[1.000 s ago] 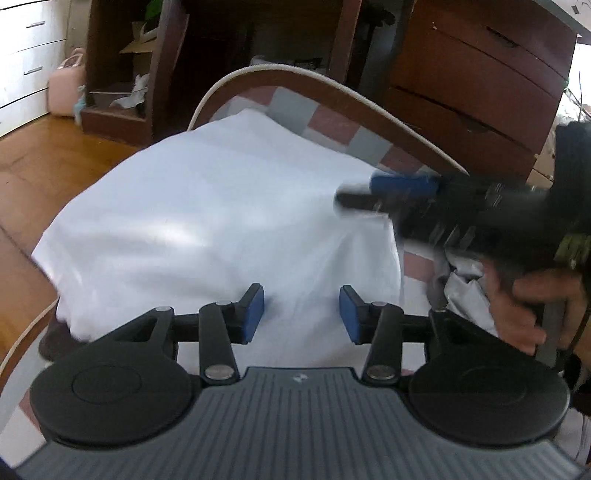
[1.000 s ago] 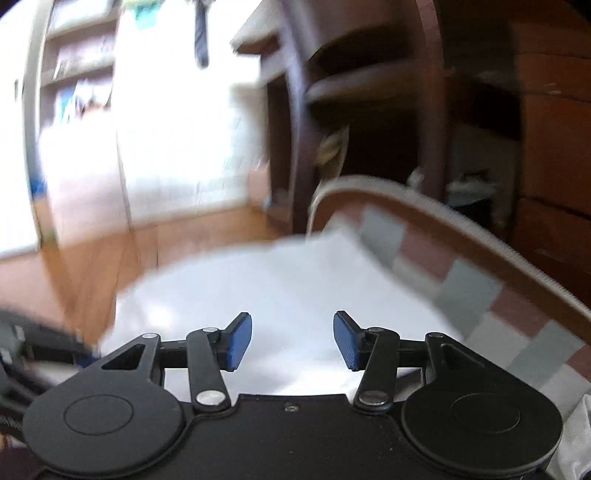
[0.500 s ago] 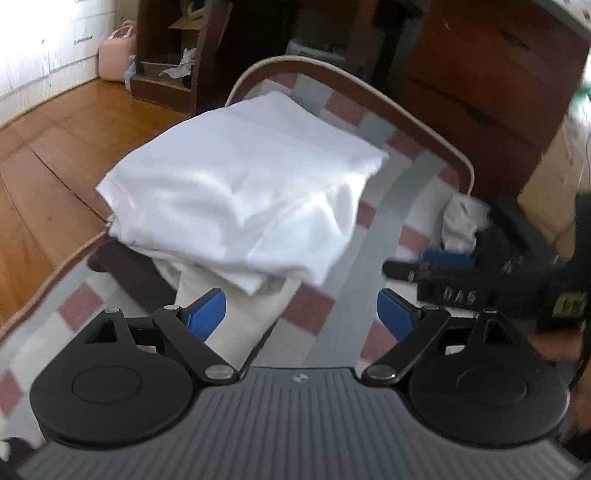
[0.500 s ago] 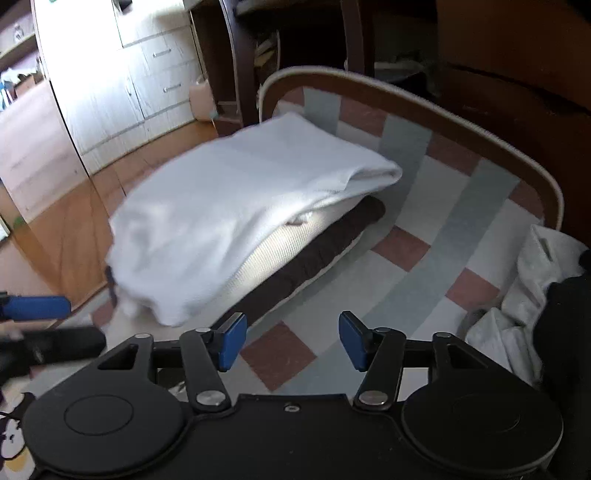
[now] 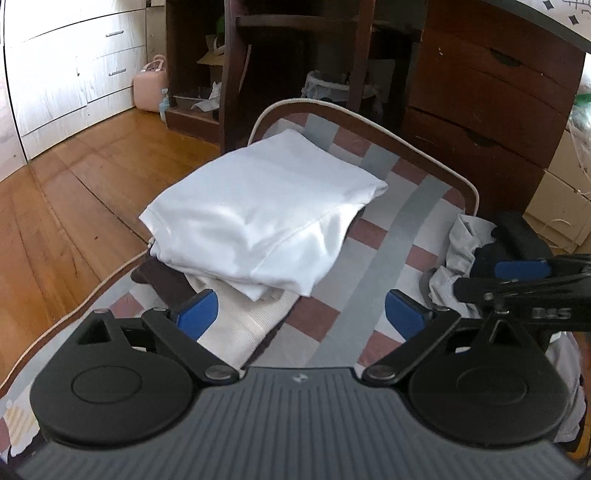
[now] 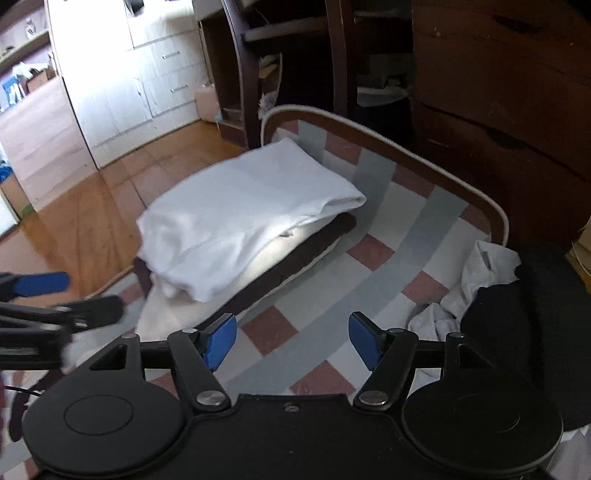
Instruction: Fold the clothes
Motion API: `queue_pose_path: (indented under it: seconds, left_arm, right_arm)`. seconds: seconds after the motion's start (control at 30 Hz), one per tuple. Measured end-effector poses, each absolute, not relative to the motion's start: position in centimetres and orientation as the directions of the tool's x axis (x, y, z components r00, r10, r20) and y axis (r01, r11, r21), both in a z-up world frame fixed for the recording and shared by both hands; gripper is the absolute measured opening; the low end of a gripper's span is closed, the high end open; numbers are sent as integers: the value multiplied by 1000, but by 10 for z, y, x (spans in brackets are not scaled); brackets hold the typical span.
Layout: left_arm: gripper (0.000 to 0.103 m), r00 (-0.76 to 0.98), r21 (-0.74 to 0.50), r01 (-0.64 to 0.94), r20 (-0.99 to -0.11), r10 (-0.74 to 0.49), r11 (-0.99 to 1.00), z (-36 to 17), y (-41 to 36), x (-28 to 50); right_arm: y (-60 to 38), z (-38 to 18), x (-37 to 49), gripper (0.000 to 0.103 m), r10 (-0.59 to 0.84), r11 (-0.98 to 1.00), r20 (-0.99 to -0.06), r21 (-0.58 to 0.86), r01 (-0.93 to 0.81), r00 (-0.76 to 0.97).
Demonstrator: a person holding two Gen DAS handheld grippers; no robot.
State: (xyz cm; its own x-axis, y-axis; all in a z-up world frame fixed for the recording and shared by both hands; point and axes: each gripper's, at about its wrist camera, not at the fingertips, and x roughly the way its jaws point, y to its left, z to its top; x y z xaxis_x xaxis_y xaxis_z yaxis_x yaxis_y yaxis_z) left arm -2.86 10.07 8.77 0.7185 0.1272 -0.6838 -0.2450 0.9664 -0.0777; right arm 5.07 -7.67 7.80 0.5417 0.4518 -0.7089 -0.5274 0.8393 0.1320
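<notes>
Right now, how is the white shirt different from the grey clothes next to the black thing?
The white shirt is folded flat; the grey clothes are crumpled. The shirt lies on top of a stack at the mat's left; the grey clothes sit at its right edge. Both rest over the checked mat, and no gripper touches either.

Faint pale lettering seen on side of black right claw [image 5: 524, 280] at right edge of left wrist view; characters blurred, not readable. Small pale logo mark noted on grey ribbed housing [image 5: 297, 379] of left claw, too small for letters. Dark diamond-shaped marks printed on white sheet [image 5: 569, 11] in top right corner; no words made out. No other text legible.
</notes>
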Motion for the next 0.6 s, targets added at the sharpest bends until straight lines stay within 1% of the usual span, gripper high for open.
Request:
queue_pose_path:
  seconds: [0.03, 0.07, 0.1, 0.17, 0.23, 0.4, 0.5, 0.6]
  left_arm:
    - [99, 711, -65, -240, -691, 130, 968, 90, 98, -29]
    - [99, 705, -47, -237, -696, 138, 970, 91, 95, -29]
    - [103, 695, -30, -237, -703, 148, 971, 93, 93, -29]
    - [103, 676, 0, -234, -718, 163, 972, 96, 90, -28]
    - [103, 658, 9, -216, -738, 152, 976, 98, 88, -25]
    - [103, 618, 116, -143, -765, 180, 983, 102, 73, -14]
    - [103, 610, 116, -122, -775, 167, 986, 103, 69, -12]
    - [103, 593, 141, -115, -784, 182, 983, 100, 64, -11]
  right_arm:
    - [-80, 83, 46, 79, 456, 839, -707, 138, -527, 540]
    - [-82, 87, 42, 86, 460, 837, -707, 143, -528, 537]
    - [-84, 90, 37, 88, 468, 833, -700, 146, -533, 540]
    - [-86, 96, 30, 88, 471, 830, -691, 137, -541, 548]
    - [-84, 99, 24, 88, 450, 832, -700, 103, -545, 555]
    - [-81, 103, 24, 88, 390, 861, -721, 65, -505, 572]
    - [-82, 103, 28, 88, 386, 865, -726, 69, -497, 570]
    - [-81, 101, 32, 88, 389, 862, -733, 76, -501, 558]
